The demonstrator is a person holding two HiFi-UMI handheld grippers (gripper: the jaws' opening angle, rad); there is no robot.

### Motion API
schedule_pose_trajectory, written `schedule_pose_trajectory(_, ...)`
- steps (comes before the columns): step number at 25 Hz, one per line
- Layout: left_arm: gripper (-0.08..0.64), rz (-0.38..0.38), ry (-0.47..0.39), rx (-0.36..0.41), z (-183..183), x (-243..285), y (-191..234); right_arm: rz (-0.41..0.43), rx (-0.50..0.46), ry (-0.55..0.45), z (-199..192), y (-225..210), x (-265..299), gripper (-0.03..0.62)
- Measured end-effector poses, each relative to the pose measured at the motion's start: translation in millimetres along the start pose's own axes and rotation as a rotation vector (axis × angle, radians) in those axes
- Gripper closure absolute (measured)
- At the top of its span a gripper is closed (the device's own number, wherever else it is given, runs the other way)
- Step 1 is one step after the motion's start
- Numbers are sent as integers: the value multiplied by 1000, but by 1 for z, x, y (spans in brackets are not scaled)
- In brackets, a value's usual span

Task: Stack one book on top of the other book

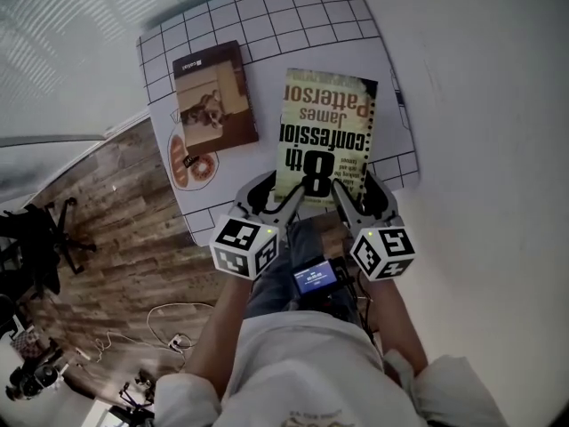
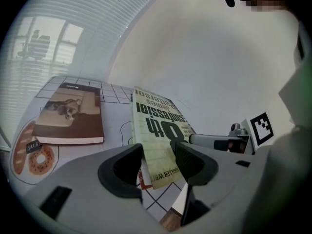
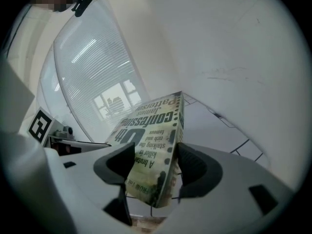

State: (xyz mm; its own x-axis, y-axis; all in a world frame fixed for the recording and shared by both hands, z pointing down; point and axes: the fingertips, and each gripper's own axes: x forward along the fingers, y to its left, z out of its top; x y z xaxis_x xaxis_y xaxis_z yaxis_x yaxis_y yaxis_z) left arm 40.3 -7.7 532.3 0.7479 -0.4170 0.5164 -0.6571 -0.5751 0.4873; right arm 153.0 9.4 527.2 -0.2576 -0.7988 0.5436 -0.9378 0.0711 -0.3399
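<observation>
The left gripper (image 1: 274, 199) and right gripper (image 1: 354, 196) each have their fingers clamped on the near edge of the yellow paperback (image 1: 327, 127) at frame centre. The brown book (image 1: 214, 96) lies flat on the gridded counter (image 1: 293, 16), upper left, apart from it.

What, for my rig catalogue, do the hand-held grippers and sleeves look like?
The left hand-held gripper and right hand-held gripper both have light grey bodies, dark padded jaws and a white cube with black square markers. The sleeves are pale.
</observation>
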Motion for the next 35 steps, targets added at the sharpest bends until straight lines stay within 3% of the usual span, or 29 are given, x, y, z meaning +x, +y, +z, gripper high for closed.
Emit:
schedule_pose_trajectory(12, 334, 16, -43, 50, 24, -37, -13, 21, -46, -68, 27, 32, -23, 310)
schedule_pose_trajectory(35, 334, 99, -111, 30, 63, -60, -10, 124, -104, -71, 70, 55, -15, 311)
